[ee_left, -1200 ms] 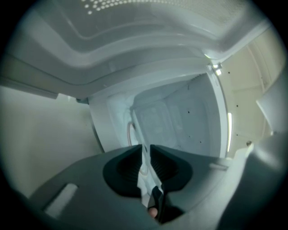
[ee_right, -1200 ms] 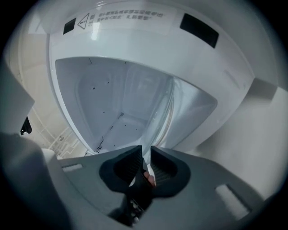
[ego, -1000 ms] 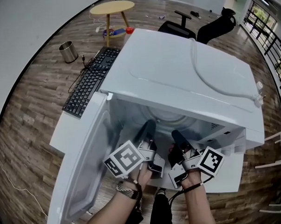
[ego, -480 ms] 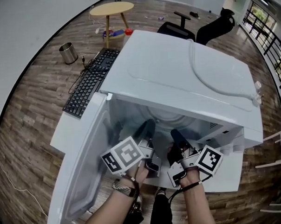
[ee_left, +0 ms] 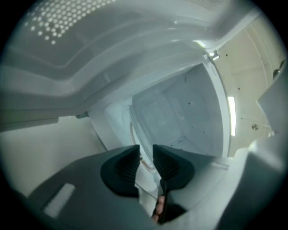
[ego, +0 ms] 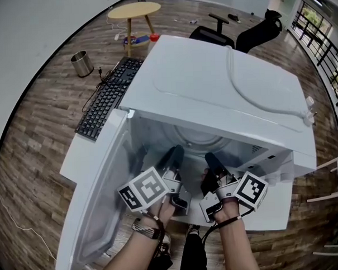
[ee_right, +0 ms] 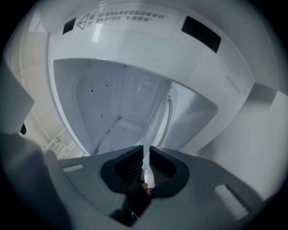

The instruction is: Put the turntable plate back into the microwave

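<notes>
The white microwave (ego: 223, 84) stands with its door (ego: 99, 202) swung open to the left. Both grippers reach into the cavity. The clear glass turntable plate (ego: 200, 138) lies low inside it, and its rim (ee_left: 133, 130) curves ahead of the left jaws. My left gripper (ego: 174, 154) (ee_left: 145, 150) has just been opening. Its jaws stand apart with the plate's edge in the gap, and the pads do not press on it. My right gripper (ego: 210, 158) (ee_right: 146, 150) is shut on the plate's thin edge (ee_right: 158, 117).
A black keyboard (ego: 107, 98) lies on the white table (ego: 80, 158) left of the microwave. A white cable (ego: 256, 94) runs over the microwave's top. On the wooden floor stand a metal bin (ego: 82, 62), a round wooden table (ego: 134, 10) and black office chairs (ego: 248, 30).
The left gripper's jaws have spread and its marker cube has shifted slightly left with a small roll. The right gripper keeps its grip and place.
</notes>
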`<state>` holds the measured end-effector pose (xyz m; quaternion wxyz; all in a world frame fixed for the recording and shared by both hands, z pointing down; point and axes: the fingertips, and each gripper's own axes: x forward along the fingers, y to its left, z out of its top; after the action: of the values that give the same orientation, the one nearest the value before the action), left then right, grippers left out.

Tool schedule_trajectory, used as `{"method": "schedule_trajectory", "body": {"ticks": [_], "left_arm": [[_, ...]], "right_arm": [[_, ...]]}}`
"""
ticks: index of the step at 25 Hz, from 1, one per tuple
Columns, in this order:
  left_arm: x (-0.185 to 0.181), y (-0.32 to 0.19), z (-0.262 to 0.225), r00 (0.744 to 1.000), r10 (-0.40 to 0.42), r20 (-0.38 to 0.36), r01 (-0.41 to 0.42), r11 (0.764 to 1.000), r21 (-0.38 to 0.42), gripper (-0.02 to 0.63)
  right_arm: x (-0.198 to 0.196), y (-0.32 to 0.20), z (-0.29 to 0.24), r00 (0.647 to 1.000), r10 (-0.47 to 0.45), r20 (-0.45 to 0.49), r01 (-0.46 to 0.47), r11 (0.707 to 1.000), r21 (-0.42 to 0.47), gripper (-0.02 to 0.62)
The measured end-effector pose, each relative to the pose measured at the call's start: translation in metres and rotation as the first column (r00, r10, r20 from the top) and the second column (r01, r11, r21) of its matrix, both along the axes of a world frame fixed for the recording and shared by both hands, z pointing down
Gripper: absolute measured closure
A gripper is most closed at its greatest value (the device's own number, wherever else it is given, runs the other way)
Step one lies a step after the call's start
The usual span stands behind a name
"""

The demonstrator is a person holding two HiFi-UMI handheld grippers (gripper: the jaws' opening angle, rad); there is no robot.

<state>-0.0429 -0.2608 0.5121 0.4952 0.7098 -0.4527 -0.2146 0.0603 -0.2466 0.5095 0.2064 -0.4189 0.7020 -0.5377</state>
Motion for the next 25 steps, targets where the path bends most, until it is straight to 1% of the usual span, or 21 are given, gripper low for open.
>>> {"method": "schedule_trajectory", "body": {"ticks": [3, 6, 9, 11, 15, 19, 22, 25], "left_arm": [[-0.004, 0.003, 0.002, 1.0, -0.006, -0.014, 0.005, 1.0, -0.008, 0.504], [-0.004, 0.002, 0.001, 1.0, -0.01, -0.011, 0.01, 1.0, 0.0, 0.504], [0.0, -0.001, -0.002, 1.0, 0.006, 0.002, -0.006, 1.0, 0.01, 0.537], [0.003, -0.002, -0.001, 1.0, 0.018, 0.012, -0.018, 1.0, 0.009, 0.54], [0.003, -0.002, 0.0, 1.0, 0.014, 0.005, -0.014, 1.0, 0.009, 0.545], [0.007, -0.002, 0.0, 0.999, 0.032, 0.031, -0.032, 0.999, 0.007, 0.548], [0.005, -0.005, -0.001, 1.0, -0.001, 0.015, 0.001, 1.0, 0.003, 0.558], [0.002, -0.009, -0.003, 0.999, -0.037, 0.015, 0.037, 0.999, 0.006, 0.562]], "right_arm": [[0.0, 0.0, 0.0, 1.0, 0.004, 0.002, -0.004, 1.0, 0.0, 0.552], [0.001, 0.0, 0.0, 1.0, 0.006, 0.012, -0.006, 1.0, -0.001, 0.552], [0.004, 0.0, -0.001, 0.999, 0.025, 0.03, -0.025, 1.0, -0.005, 0.552], [0.007, -0.001, -0.001, 0.999, 0.034, 0.025, -0.034, 0.999, -0.003, 0.552], [0.006, -0.001, -0.002, 1.0, 0.023, 0.016, -0.023, 1.0, -0.003, 0.552], [0.009, 0.003, -0.001, 0.998, 0.041, 0.036, -0.041, 0.999, -0.011, 0.552], [0.007, 0.006, 0.002, 0.999, 0.03, 0.045, -0.029, 0.999, -0.016, 0.552], [0.004, 0.007, 0.004, 0.999, 0.004, 0.038, -0.003, 1.0, -0.019, 0.552]]}}
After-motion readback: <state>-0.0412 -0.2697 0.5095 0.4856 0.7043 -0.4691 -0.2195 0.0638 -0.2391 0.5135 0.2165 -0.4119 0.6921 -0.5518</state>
